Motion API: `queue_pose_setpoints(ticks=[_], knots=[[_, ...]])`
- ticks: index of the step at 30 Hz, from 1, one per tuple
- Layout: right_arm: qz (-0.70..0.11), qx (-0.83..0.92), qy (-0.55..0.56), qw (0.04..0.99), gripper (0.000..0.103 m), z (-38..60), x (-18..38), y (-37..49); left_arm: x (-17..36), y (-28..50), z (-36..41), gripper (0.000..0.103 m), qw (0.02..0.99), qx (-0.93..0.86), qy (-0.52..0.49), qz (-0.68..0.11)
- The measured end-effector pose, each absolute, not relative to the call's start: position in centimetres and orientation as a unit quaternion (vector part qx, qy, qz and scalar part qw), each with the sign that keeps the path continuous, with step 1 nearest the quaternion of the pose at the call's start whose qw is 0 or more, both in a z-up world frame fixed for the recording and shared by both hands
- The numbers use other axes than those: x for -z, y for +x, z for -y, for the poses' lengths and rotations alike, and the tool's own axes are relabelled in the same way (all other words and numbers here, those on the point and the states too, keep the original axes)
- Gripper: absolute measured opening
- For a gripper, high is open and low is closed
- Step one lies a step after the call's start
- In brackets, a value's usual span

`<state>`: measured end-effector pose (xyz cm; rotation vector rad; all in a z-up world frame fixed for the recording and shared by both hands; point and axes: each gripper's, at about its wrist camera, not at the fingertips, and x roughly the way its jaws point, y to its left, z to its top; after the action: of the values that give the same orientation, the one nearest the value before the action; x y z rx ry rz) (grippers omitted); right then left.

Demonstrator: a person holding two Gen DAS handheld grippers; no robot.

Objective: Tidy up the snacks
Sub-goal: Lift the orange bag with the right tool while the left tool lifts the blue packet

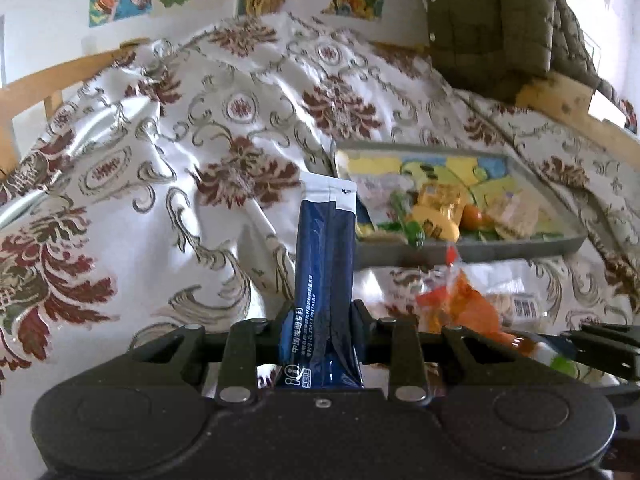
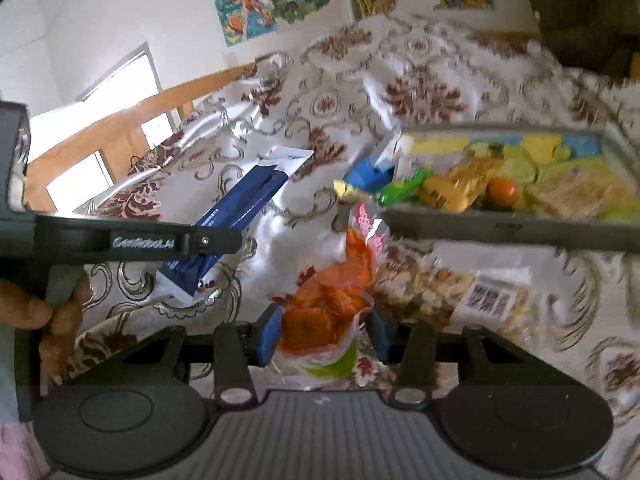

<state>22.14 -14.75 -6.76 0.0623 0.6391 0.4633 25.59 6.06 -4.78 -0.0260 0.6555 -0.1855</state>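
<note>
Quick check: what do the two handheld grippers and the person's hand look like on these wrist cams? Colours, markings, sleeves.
Left gripper: matte black body, two round housings, black linkage arms with silver pivot pins, black fingers. From the right wrist camera its side bears white "GenRobot.ai" lettering on a grey handle. Right gripper: same black linkage, ribbed grey centre plate, blue finger pads. Hand: bare fingers; no sleeve or cables visible.

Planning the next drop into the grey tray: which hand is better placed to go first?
Probably right. Its tool holds the clear bag of orange chips just below the grey tray's near wall. The left tool, gripping the dark blue sachet, sits left of the tray.
</note>
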Motion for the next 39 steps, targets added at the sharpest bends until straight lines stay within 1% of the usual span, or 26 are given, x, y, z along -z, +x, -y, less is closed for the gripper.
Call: queue_pose_setpoints(ticks=[2, 3, 5, 7, 11, 14, 15, 16, 17, 23, 25, 28, 32, 36, 39], knots=[[-0.296, -0.223, 0.017, 0.929, 0.048, 14.8, 6.2, 21.5, 4.6, 25.5, -6.0, 0.031, 0.945, 0.091, -0.014, -0.313], [-0.288, -0.220, 0.011, 0.932, 0.029, 14.8, 5.9, 21.3, 4.5, 25.5, -6.0, 0.031, 0.946, 0.091, -0.014, -0.310], [-0.276, -0.210, -0.003, 0.938, 0.021, 14.7, 5.5, 21.0, 4.5, 25.4, -5.7, 0.031, 0.948, 0.092, -0.011, -0.305], [-0.275, -0.209, -0.010, 0.938, 0.017, 14.6, 5.4, 21.2, 4.5, 25.4, -5.6, 0.031, 0.948, 0.096, -0.009, -0.304], [-0.296, -0.205, -0.003, 0.933, 0.017, 14.7, 6.2, 21.9, 5.0, 25.7, -5.2, 0.031, 0.944, 0.100, 0.000, -0.315], [-0.298, -0.208, -0.005, 0.932, 0.019, 14.7, 6.5, 21.9, 5.2, 25.7, -5.1, 0.031, 0.943, 0.102, 0.002, -0.317], [-0.299, -0.212, -0.004, 0.930, 0.024, 14.7, 6.5, 21.9, 5.2, 25.8, -5.1, 0.031, 0.943, 0.103, 0.002, -0.317], [-0.301, -0.217, -0.001, 0.929, 0.035, 14.7, 6.5, 22.0, 5.2, 25.8, -5.1, 0.031, 0.943, 0.103, 0.001, -0.318], [-0.304, -0.222, 0.004, 0.927, 0.039, 14.8, 6.6, 22.0, 5.3, 25.9, -5.1, 0.031, 0.942, 0.103, -0.001, -0.319], [-0.320, -0.247, -0.006, 0.915, 0.051, 13.9, 7.5, 22.2, 5.4, 26.2, -5.2, 0.031, 0.941, 0.102, -0.006, -0.323], [-0.331, -0.254, -0.012, 0.909, 0.059, 13.4, 7.9, 22.4, 5.4, 26.3, -5.2, 0.031, 0.941, 0.102, -0.009, -0.323], [-0.351, -0.259, -0.010, 0.900, 0.065, 13.0, 8.9, 22.5, 5.4, 26.3, -5.3, 0.031, 0.942, 0.102, -0.012, -0.319], [-0.369, -0.257, -0.004, 0.893, 0.066, 12.8, 9.8, 22.8, 5.1, 26.2, -5.3, 0.031, 0.945, 0.102, -0.015, -0.310], [-0.366, -0.253, 0.001, 0.896, 0.055, 12.9, 10.0, 23.0, 4.8, 26.1, -5.3, 0.031, 0.948, 0.102, -0.019, -0.300], [-0.355, -0.245, -0.005, 0.902, 0.053, 12.9, 9.7, 22.9, 4.6, 25.9, -5.0, 0.031, 0.952, 0.102, -0.011, -0.289]])
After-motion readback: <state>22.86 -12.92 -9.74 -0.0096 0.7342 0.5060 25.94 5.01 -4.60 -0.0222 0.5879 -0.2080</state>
